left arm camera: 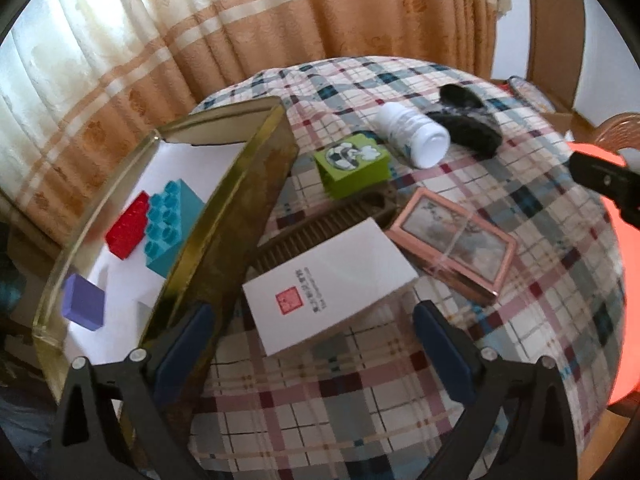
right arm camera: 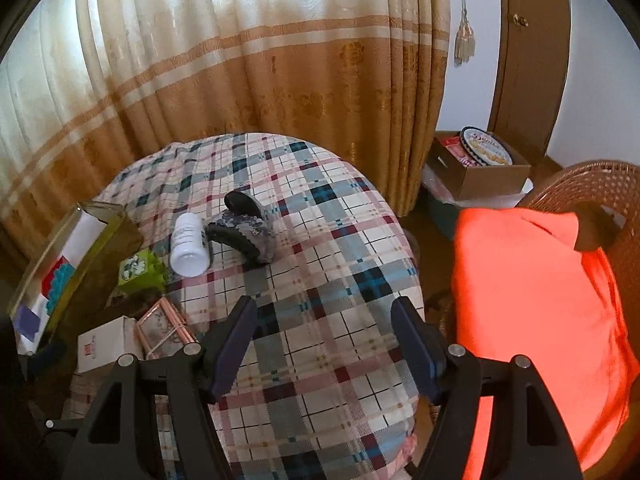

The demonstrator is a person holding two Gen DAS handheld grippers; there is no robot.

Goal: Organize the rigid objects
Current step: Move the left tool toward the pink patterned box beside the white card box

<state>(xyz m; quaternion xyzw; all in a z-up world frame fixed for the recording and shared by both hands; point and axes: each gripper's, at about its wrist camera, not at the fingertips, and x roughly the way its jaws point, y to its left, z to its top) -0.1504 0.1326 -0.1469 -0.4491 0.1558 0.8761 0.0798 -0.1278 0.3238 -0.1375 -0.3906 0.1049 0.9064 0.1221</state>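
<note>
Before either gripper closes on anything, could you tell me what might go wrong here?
The white box lies partly over the wooden comb and against the pink case, so lifting it may drag those along. The white bottle lies on its side and could roll if nudged. The left gripper hangs open close beside the gold tray wall and might bump it.

The flat brown ridged comb (left arm camera: 320,220) lies half buried: the white rectangular carton with a red seal (left arm camera: 328,284) covers its near end, and the green printed cube (left arm camera: 352,168) hides its far tip. In the left wrist view the orange cushion (left arm camera: 624,280) is sliced off by the lens rim. In the right wrist view the carton's print is too small to read, and the small purple block (right arm camera: 28,320) is smeared at the dark rim.
</note>
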